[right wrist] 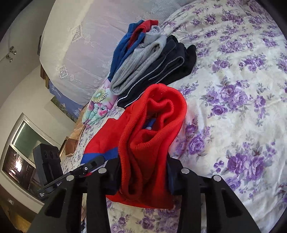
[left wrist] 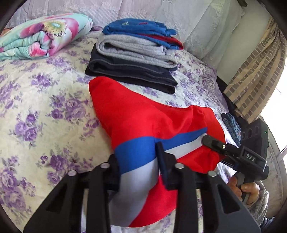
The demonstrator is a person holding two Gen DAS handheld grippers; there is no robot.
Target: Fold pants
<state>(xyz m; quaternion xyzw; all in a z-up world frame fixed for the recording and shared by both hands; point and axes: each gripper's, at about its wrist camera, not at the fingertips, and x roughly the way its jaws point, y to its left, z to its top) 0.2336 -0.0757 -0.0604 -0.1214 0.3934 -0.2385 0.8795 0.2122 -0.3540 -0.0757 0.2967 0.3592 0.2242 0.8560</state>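
Observation:
Red pants (left wrist: 132, 114) with a blue and white stripe lie partly lifted over the floral bedspread (left wrist: 44, 111). My left gripper (left wrist: 138, 161) is shut on the striped part of the pants. My right gripper (right wrist: 143, 172) is shut on the bunched red waistband end (right wrist: 154, 125). In the left wrist view the right gripper (left wrist: 213, 143) shows at the pants' right edge, pinching the cloth. In the right wrist view the left gripper (right wrist: 89, 166) shows at lower left, on the striped cloth. The cloth hangs between both grippers, its far end resting on the bed.
A stack of folded clothes (left wrist: 136, 57), blue, red, grey and dark navy, sits just beyond the pants. A folded floral quilt (left wrist: 43, 39) lies at the far left. A lace-covered headboard (left wrist: 161, 10), pillow and curtain (left wrist: 256, 71) border the bed.

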